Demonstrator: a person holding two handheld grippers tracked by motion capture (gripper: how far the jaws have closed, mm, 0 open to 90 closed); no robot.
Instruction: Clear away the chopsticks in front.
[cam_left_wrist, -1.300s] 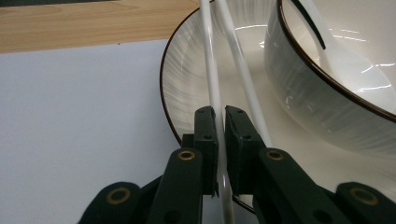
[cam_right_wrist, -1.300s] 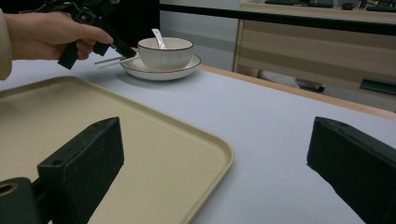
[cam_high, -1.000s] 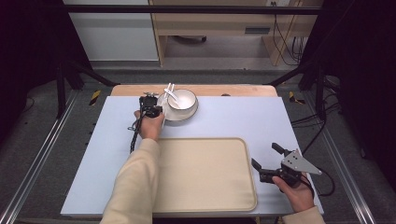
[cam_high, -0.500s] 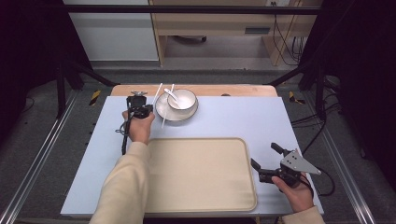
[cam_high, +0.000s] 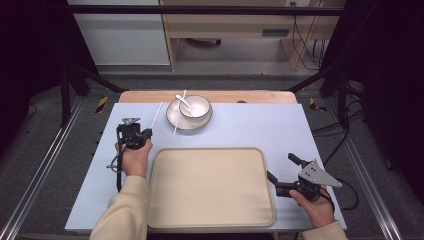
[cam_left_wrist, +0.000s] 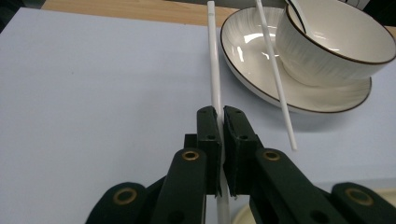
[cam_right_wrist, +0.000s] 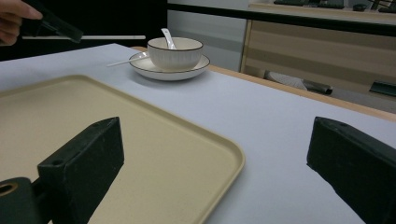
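- Since the earlier frames, the left gripper (cam_high: 134, 134) has drawn away from the plate (cam_high: 172, 117) toward the table's left edge, carrying one white chopstick (cam_high: 156, 115) with it; the right gripper (cam_high: 289, 176) has kept its place near the front right corner.
- That chopstick is pinched between the left jaws, which are closed tight on it; in the left gripper view it (cam_left_wrist: 214, 65) runs straight out ahead of them. From the right gripper view it looks lifted clear of the table, roughly level.
- The grip sits toward one end, probably so that the long free part can be laid down cleanly, perhaps on the tan tray (cam_high: 210, 220) at the front edge.
- The second chopstick (cam_high: 179, 112) is propped on the plate's rim, its low end on the table, just beside the bowl (cam_high: 196, 106) with a spoon (cam_high: 183, 101) in it, near the back edge.
- The right gripper's jaws stand wide apart with nothing between them, hovering just off the tray's right side, seemingly waiting.
- Hard to judge: whether the held chopstick's far tip touches the table, and how much of it passes behind the jaws, since the gripper body and hand cover that end.
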